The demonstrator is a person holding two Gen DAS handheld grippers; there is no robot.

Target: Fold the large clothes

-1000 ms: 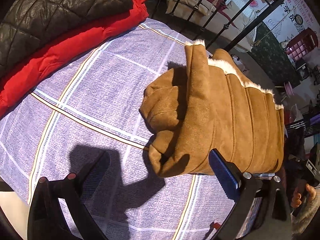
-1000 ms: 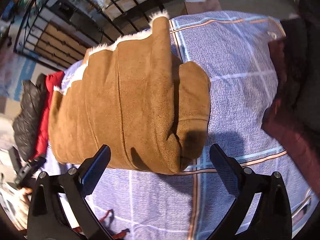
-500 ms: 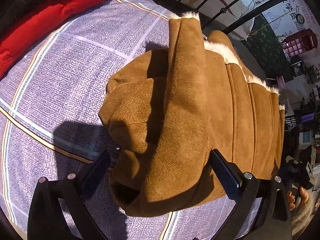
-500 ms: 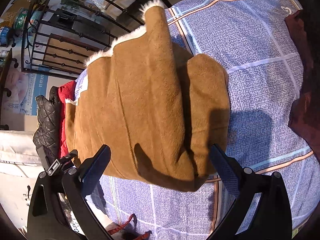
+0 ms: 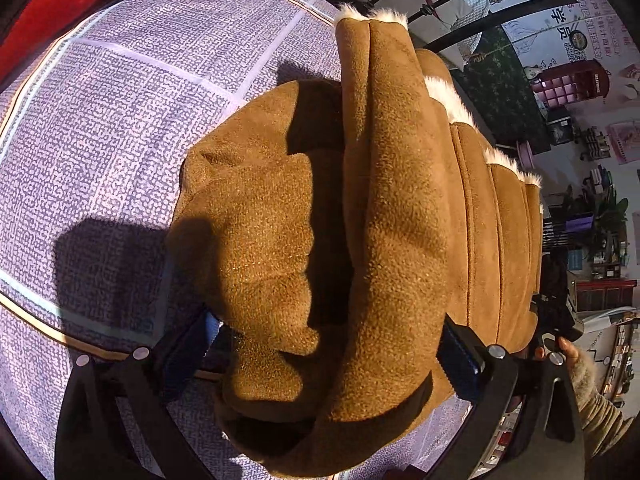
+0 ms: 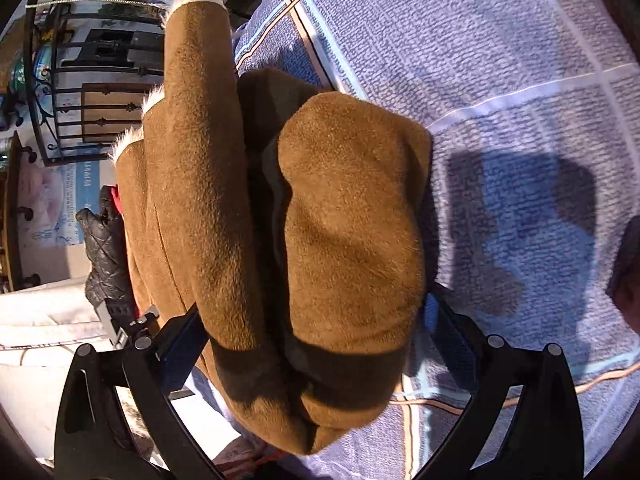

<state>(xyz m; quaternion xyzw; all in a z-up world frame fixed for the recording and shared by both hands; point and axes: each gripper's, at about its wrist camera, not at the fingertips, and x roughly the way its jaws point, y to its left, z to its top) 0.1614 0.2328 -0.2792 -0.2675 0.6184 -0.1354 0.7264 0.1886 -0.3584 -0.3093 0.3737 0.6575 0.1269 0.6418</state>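
Observation:
A folded brown suede coat [image 5: 400, 200] with white fleece trim lies on the purple checked bedsheet [image 5: 120, 120]. My left gripper [image 5: 328, 328] is open wide and straddles one end of the bundle, with its blue pads [image 5: 456, 344] against the sides. From the opposite end, my right gripper [image 6: 314, 316] is also open and straddles the coat [image 6: 352, 220], whose thick fold fills the gap between its fingers. The ends of the coat nearest each camera hide the fingertips in part.
A red garment [image 5: 60, 0] lies at the far edge of the bed, with a black quilted jacket [image 6: 100, 248] beside it. A dark garment [image 6: 628, 272] sits at the right. A black metal bed frame [image 5: 480, 24] stands behind. A person's hand [image 5: 568, 352] shows at the right.
Both grippers have moved in toward the coat from opposite ends. The bundle lay ahead of the fingers before and now sits between them. Finger spacing is unchanged.

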